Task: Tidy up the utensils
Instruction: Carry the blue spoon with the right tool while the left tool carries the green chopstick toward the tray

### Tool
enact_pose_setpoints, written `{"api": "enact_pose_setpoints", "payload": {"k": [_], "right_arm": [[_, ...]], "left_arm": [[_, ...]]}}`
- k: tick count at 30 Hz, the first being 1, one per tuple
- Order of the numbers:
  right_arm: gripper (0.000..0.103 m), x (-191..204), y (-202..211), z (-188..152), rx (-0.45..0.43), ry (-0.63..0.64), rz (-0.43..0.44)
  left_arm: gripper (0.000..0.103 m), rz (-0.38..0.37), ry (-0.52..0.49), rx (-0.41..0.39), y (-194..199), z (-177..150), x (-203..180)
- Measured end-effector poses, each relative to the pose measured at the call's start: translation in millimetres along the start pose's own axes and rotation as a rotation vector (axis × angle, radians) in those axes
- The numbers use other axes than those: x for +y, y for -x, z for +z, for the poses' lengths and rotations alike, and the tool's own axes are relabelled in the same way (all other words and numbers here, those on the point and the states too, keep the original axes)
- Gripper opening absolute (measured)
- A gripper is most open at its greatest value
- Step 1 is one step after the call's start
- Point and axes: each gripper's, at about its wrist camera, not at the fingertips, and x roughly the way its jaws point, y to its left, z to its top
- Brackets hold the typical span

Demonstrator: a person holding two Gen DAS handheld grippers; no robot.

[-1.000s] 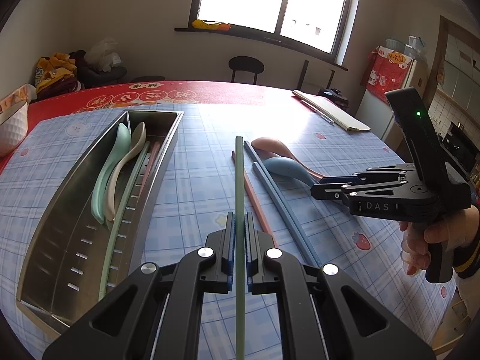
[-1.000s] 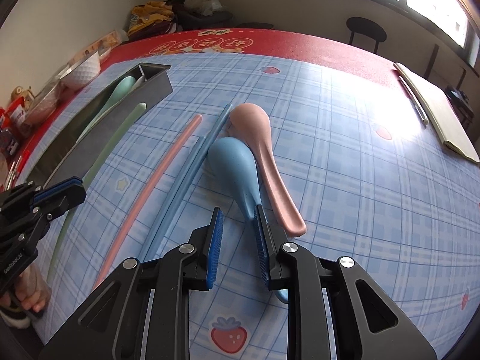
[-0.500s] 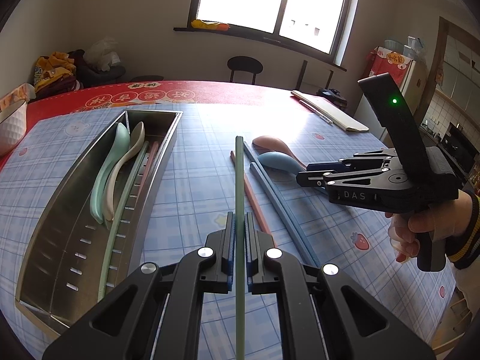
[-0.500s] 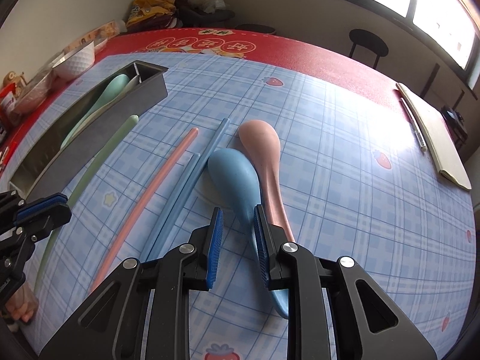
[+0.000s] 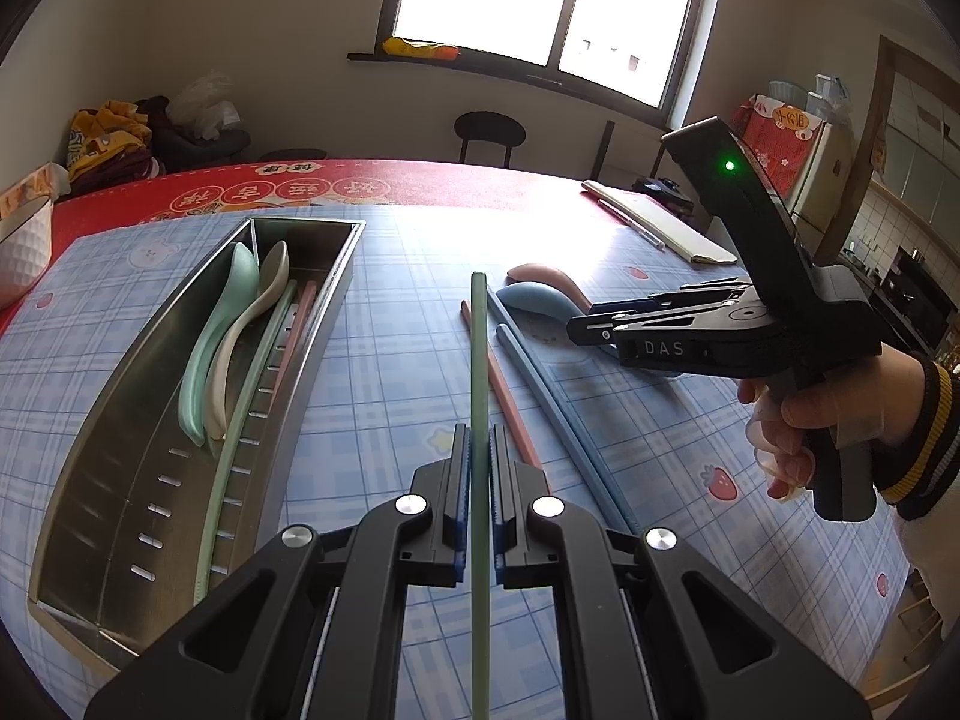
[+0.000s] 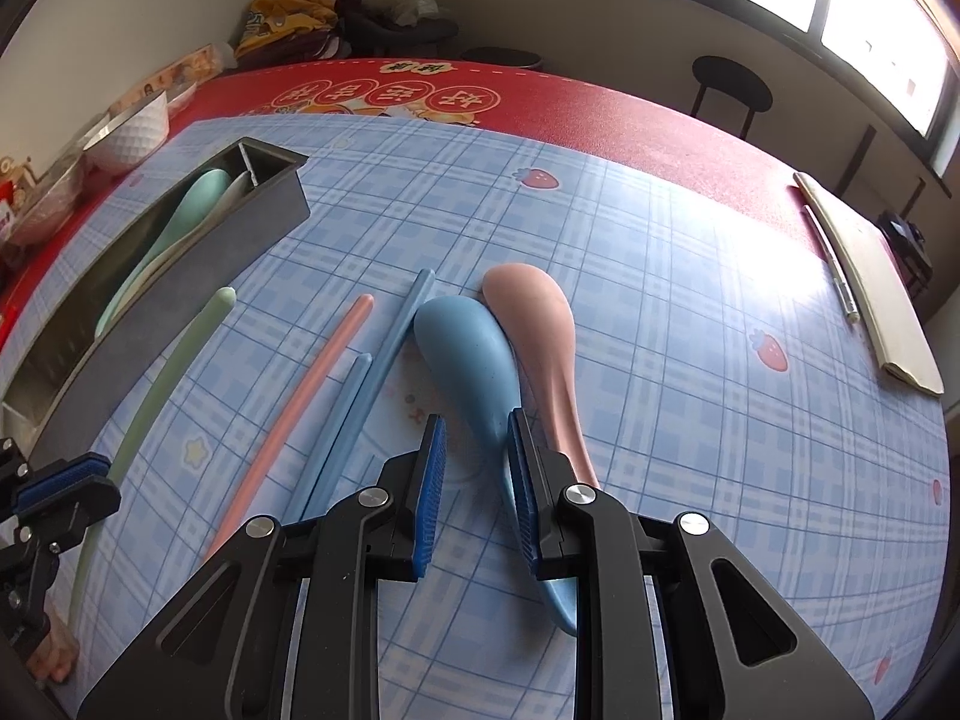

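The left gripper (image 5: pixel 478 480) is clamped on a long thin green chopstick (image 5: pixel 479 360). Its two black jaws press on the stick from both sides, and the stick points straight ahead over the blue checked tablecloth (image 5: pixel 390 324).

To the left on the cloth lies a long shiny metal tray (image 5: pixel 120 480). Inside it are a mint green spoon (image 5: pixel 207 354), a cream spoon (image 5: pixel 252 312) just beside it, another green chopstick (image 5: pixel 240 420) and a pink chopstick (image 5: pixel 297 318) (only part of the pink one shows).

The right gripper (image 6: pixel 477 480) hangs over the cloth with its jaws a little apart. Its blue pads hold nothing. A smooth blue plastic spoon (image 6: pixel 468 360) lies face down on the cloth below them. The spoon's thin handle runs under the right-hand finger (image 6: pixel 522 492), so I cannot tell if that finger touches it. A pink plastic spoon (image 6: pixel 531 324) lies right next to the blue one, and the two bowls touch.

To the left of the spoons are two blue chopsticks (image 6: pixel 384 354) lying side by side, then one pink chopstick on the cloth (image 6: pixel 300 414). Further left, the held green stick passes by the tray's dark side wall.

A person's hand (image 5: pixel 834 402) with a striped cuff holds the right gripper's handle. A white bowl (image 6: pixel 129 132) sits on the red part of the table (image 6: pixel 600 102), well apart from the spoons.
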Motion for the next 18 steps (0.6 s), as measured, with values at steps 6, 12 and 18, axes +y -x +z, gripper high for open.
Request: {"api": "enact_pose_setpoints", "payload": {"k": [6, 12, 18], "right_arm": [[0.022, 2, -8, 4, -0.002, 0.02, -0.044], [0.024, 4, -10, -1, -0.017, 0.019, -0.052], [0.017, -2, 0, -12, -0.012, -0.035, 0.007]], "left_arm": [[0.006, -0.001, 0.004, 0.001, 0, 0, 1], [0.006, -0.002, 0.005, 0.002, -1, 1, 2], [0.006, -0.004, 0.011, 0.002, -1, 1, 3]]}}
